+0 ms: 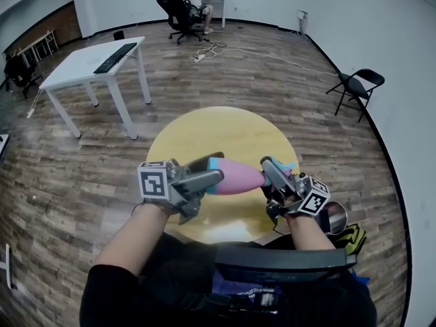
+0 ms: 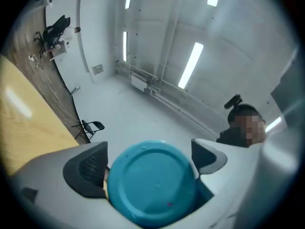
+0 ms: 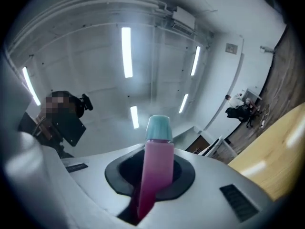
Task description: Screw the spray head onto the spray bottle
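In the head view a pink spray bottle [image 1: 238, 176] with a teal base lies sideways in the air over the round yellow table [image 1: 225, 129]. My left gripper [image 1: 210, 174] is shut on its base end. The left gripper view shows the round teal bottom [image 2: 151, 182] filling the gap between the dark pads [image 2: 87, 170]. My right gripper [image 1: 274, 177] is at the bottle's neck, shut on the pink and teal spray head [image 1: 282, 166]. In the right gripper view that spray head [image 3: 156, 166] stands up between the jaws, its teal tip on top.
A white desk [image 1: 95, 63] with a keyboard stands at the back left. A black folding chair [image 1: 357, 87] is by the right wall. A person sits at a far desk behind an office chair [image 1: 178, 12]. A cable [image 1: 225, 48] runs across the wooden floor.
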{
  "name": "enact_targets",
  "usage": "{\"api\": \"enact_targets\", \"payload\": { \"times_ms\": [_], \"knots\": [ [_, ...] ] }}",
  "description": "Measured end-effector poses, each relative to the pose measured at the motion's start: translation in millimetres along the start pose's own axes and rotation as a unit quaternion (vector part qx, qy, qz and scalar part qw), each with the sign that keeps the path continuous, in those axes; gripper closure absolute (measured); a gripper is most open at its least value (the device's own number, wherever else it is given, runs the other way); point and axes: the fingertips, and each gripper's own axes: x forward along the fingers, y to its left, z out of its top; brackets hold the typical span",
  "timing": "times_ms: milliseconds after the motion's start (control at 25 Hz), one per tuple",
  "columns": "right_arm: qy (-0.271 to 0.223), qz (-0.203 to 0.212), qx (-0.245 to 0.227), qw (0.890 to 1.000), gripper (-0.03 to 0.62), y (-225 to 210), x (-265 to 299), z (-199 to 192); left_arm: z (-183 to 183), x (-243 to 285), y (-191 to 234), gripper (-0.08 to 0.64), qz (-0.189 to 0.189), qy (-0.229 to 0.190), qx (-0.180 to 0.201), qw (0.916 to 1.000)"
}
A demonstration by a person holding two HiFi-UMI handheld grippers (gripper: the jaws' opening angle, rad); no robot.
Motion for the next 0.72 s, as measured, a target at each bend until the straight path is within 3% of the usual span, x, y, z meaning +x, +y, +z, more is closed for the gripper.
{"api": "enact_targets", "payload": {
  "times_ms": [80, 160, 200, 240, 280, 320, 360, 440, 480, 520, 560, 600, 640, 680, 720],
  "knots": [
    [0.014, 0.011, -0.006, 1.0, 0.554, 3, 3, -5, -23, 18, -1, 0.008, 0.009, 0.052, 0.036, 0.998],
    [0.016, 0.023, 0.01, 1.0, 0.552, 1, -1, -1, -38, 30, -5, 0.011, 0.014, 0.107, 0.1, 0.9892],
    [0.019, 0.029, 0.02, 0.999, 0.549, 0, -3, 1, -47, 32, -7, 0.012, 0.013, 0.143, 0.145, 0.979],
    [0.027, 0.035, 0.037, 0.998, 0.549, 0, -3, 0, -58, 31, -9, 0.014, 0.016, 0.186, 0.206, 0.9605],
    [0.036, 0.039, 0.064, 0.997, 0.549, 0, 0, -3, -70, 28, -7, 0.015, 0.024, 0.235, 0.284, 0.9294],
    [0.045, 0.041, 0.096, 0.994, 0.549, -1, 3, -7, -82, 22, -1, 0.017, 0.039, 0.285, 0.376, 0.8809],
    [0.054, 0.037, 0.124, 0.99, 0.549, -4, 4, -12, -91, 15, 9, 0.017, 0.061, 0.335, 0.475, 0.8114],
    [0.07, 0.012, 0.154, 0.985, 0.549, -16, 1, -20, -99, 0, 40, 0.017, 0.112, 0.41, 0.649, 0.631],
    [0.072, -0.002, 0.162, 0.984, 0.549, -20, 0, -22, -98, -4, 52, 0.017, 0.132, 0.423, 0.7, 0.5599],
    [0.068, -0.012, 0.167, 0.984, 0.549, -23, -1, -23, -94, -5, 58, 0.017, 0.145, 0.419, 0.724, 0.5281],
    [0.059, -0.018, 0.167, 0.984, 0.551, -25, -1, -22, -88, -4, 58, 0.018, 0.158, 0.402, 0.724, 0.5383],
    [0.042, -0.019, 0.165, 0.985, 0.552, -25, -2, -19, -78, -3, 52, 0.021, 0.173, 0.37, 0.702, 0.5834],
    [0.017, -0.017, 0.161, 0.987, 0.554, -25, -4, -12, -65, -2, 44, 0.021, 0.185, 0.324, 0.658, 0.6544],
    [-0.012, -0.015, 0.156, 0.988, 0.554, -24, -7, -4, -50, -2, 34, 0.021, 0.189, 0.265, 0.587, 0.741],
    [-0.036, -0.013, 0.149, 0.988, 0.554, -24, -10, 4, -33, -5, 26, 0.02, 0.182, 0.2, 0.488, 0.8297]
  ]
}}
